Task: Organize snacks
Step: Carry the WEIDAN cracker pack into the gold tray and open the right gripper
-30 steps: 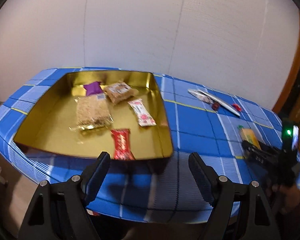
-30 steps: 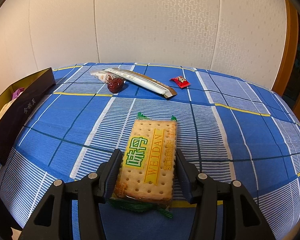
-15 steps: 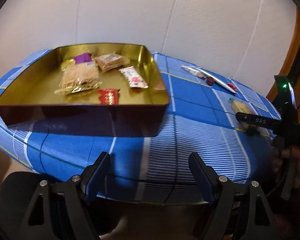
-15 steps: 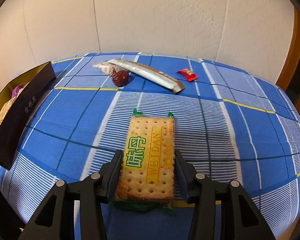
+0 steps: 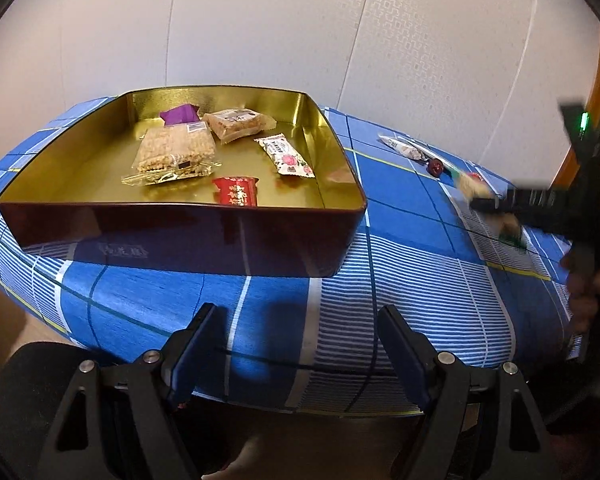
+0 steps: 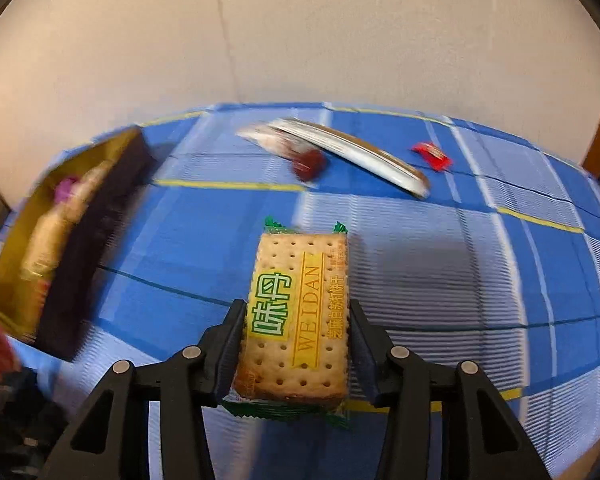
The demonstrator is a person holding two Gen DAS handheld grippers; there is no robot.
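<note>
A WEIDAN cracker packet [image 6: 300,264], with green ends, sits between the pads of my right gripper [image 6: 298,312]. The gripper is shut on it and holds it just above the blue checked cloth, where its shadow falls. From the left wrist view that gripper [image 5: 512,200] and the packet [image 5: 474,188] are a blur at the right. The gold tin [image 5: 180,232] holds several snacks: a purple one [image 5: 178,114], a grain bar [image 5: 176,152], a red one [image 5: 236,192]. My left gripper [image 5: 296,316] hangs open and empty at the table's front edge, below the tin.
On the cloth beyond the packet lie a long silver packet [image 6: 352,152], a red date [image 6: 308,164] and a small red candy [image 6: 432,156]. The tin [image 6: 100,220] stands at the left in the right wrist view. A pale wall rises behind the table.
My right gripper has lifted the cracker packet off the cloth and swung, blurring the scene. The left gripper sank to the table's front edge, then held still.
</note>
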